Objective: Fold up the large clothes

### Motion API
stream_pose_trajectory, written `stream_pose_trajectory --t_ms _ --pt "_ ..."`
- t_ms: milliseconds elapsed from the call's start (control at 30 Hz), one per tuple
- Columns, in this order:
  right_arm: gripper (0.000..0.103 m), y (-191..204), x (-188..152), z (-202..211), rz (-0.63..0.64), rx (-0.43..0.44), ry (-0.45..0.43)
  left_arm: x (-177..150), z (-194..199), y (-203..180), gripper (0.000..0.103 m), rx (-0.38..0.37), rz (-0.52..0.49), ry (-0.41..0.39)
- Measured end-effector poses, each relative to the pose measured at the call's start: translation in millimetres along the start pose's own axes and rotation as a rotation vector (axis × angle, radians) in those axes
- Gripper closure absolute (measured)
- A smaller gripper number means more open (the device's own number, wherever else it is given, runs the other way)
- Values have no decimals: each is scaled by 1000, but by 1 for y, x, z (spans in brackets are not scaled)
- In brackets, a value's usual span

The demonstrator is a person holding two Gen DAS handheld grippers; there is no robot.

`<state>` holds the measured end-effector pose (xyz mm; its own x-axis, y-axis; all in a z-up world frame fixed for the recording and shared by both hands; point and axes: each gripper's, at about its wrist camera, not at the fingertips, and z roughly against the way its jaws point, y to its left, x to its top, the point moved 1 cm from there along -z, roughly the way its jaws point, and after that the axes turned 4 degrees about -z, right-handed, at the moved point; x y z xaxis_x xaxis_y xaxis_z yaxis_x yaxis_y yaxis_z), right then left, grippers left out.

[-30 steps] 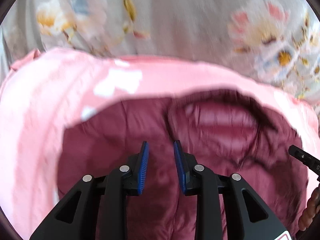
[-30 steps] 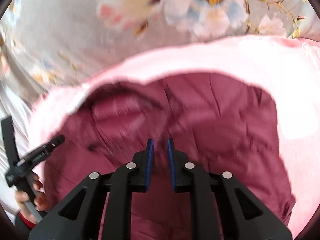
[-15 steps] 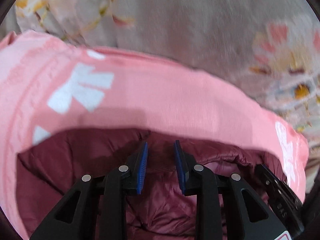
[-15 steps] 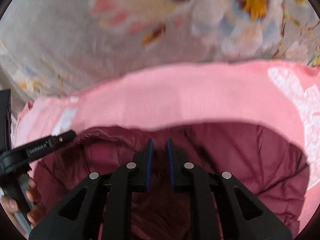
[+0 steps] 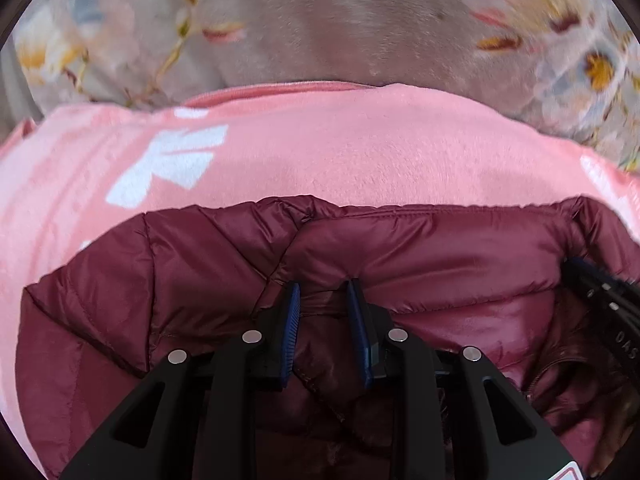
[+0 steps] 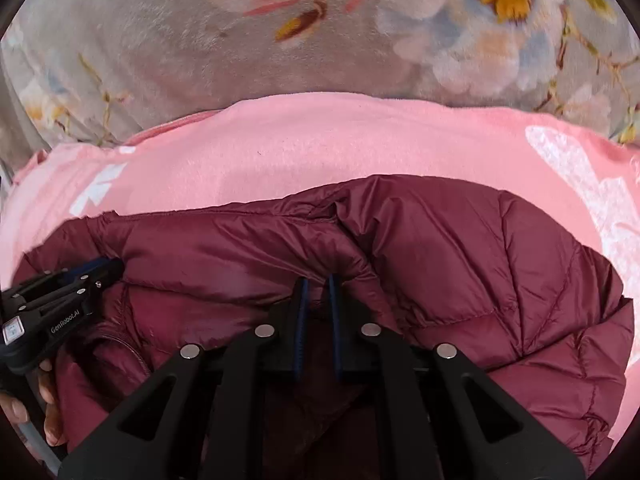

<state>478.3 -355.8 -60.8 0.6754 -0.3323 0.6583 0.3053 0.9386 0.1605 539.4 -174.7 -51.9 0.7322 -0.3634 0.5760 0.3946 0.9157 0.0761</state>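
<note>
Nearest the lens in each wrist view, a fold of the maroon puffer jacket sits between the blue pads: the left gripper has its fingers a moderate gap apart with fabric bunched in that gap, so it appears to hold the jacket's edge loosely, while the right gripper is pinched almost closed on a ridge of the same garment. Both seem to grip the same folded-over edge, one beside the other, with the left gripper also showing at the left rim of the right view. I judge this to be the lay-down stage of a fold, the carried edge being brought forward over the rest of the jacket; the next move calls for lowering that edge evenly, keeping both grippers level so the slippery quilted shell does not slide askew, then letting go and smoothing. Just ahead of the fingertips the jacket ends against a pink fleece blanket with white shapes, which lies under it; beyond that lies a grey floral cover. The jacket's lower part is hidden beneath the grippers, its sleeves cannot be made out, and the far floral cloth is blurred in the left view.
</note>
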Motion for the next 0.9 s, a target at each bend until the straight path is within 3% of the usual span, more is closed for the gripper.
stream_pose_trajectory --t_ms 233,900 --pt "94 8 0 -1 48 -49 -15 -3 -5 -5 77 46 -27 -8" --pt "93 14 1 -5 78 -80 -25 -2 -8 -14 77 112 -81 -4"
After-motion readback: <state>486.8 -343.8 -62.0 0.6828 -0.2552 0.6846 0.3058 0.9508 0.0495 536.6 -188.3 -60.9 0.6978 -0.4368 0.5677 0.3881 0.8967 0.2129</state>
